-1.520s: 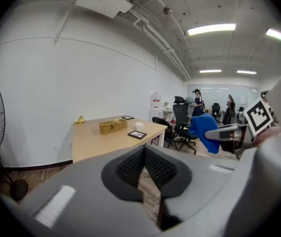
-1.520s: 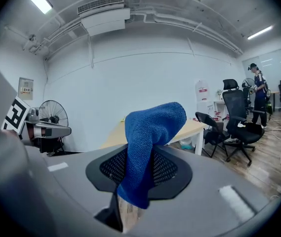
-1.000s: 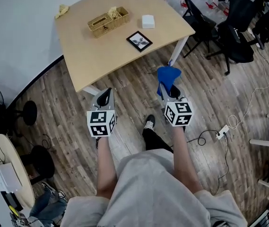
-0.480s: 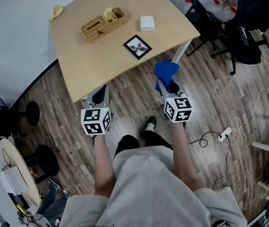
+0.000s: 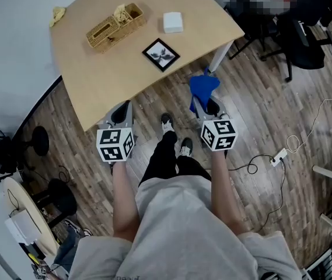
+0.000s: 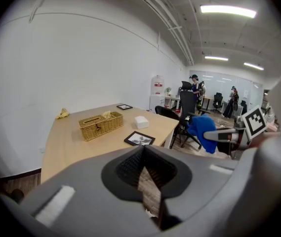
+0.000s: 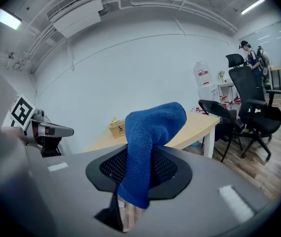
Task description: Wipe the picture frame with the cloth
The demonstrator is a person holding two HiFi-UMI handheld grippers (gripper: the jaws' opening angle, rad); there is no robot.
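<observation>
The black picture frame (image 5: 160,54) lies flat near the front edge of the light wooden table (image 5: 107,69); the left gripper view shows the picture frame (image 6: 140,139) ahead and slightly right. My right gripper (image 5: 201,102) is shut on the blue cloth (image 5: 203,86), which droops over its jaws above the floor, just short of the table's front edge. In the right gripper view the cloth (image 7: 149,147) hides the jaw tips. My left gripper (image 5: 122,112) hovers at the table's near edge, shut and empty, its jaws (image 6: 142,156) meeting.
A wicker basket (image 5: 115,27), a white box (image 5: 173,22) and a yellow rag (image 5: 57,13) sit farther back on the table. Black office chairs (image 5: 306,39) stand to the right. A cable and power strip (image 5: 278,159) lie on the wooden floor.
The person has stepped toward the table, one foot coming forward. Both grippers have come closer to its front edge, and the right one still holds the cloth.
</observation>
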